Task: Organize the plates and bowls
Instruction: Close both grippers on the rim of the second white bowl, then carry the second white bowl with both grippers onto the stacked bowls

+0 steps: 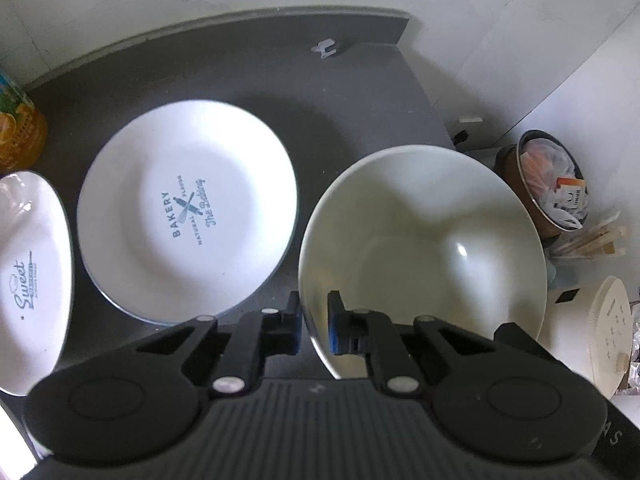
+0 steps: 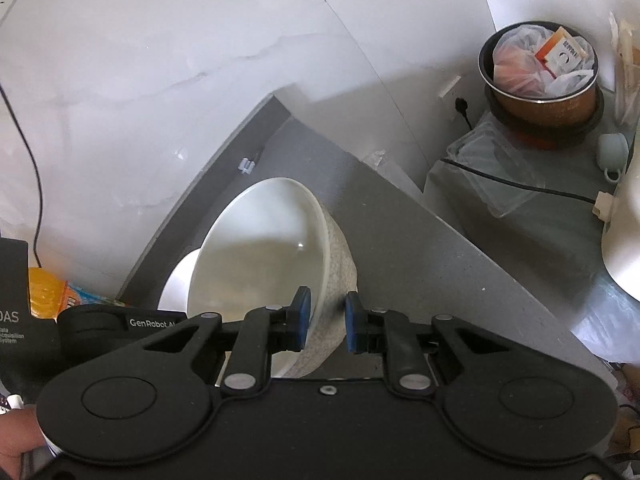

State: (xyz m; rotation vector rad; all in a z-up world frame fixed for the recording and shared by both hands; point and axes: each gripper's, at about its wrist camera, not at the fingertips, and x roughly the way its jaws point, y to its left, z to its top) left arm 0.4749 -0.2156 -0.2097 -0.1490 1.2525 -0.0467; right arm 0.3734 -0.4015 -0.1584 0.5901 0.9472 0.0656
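A large white bowl [image 1: 424,240] is held by both grippers over the dark grey table [image 1: 340,92]. My left gripper [image 1: 314,328] is shut on its near left rim, one finger inside and one outside. My right gripper [image 2: 325,324] is shut on the bowl's [image 2: 264,248] right wall, with the textured outside between the blue pads. A white "Bakery" plate [image 1: 188,208] lies flat on the table to the bowl's left. A second white plate printed "Sweet" [image 1: 28,280] lies at the far left edge.
An orange juice bottle [image 1: 20,132] stands at the back left. Off the table's right edge stand a brown pot lined with bags [image 2: 540,76], a clear plastic container [image 2: 492,168], a black cable [image 2: 520,188] and a white appliance [image 1: 600,332].
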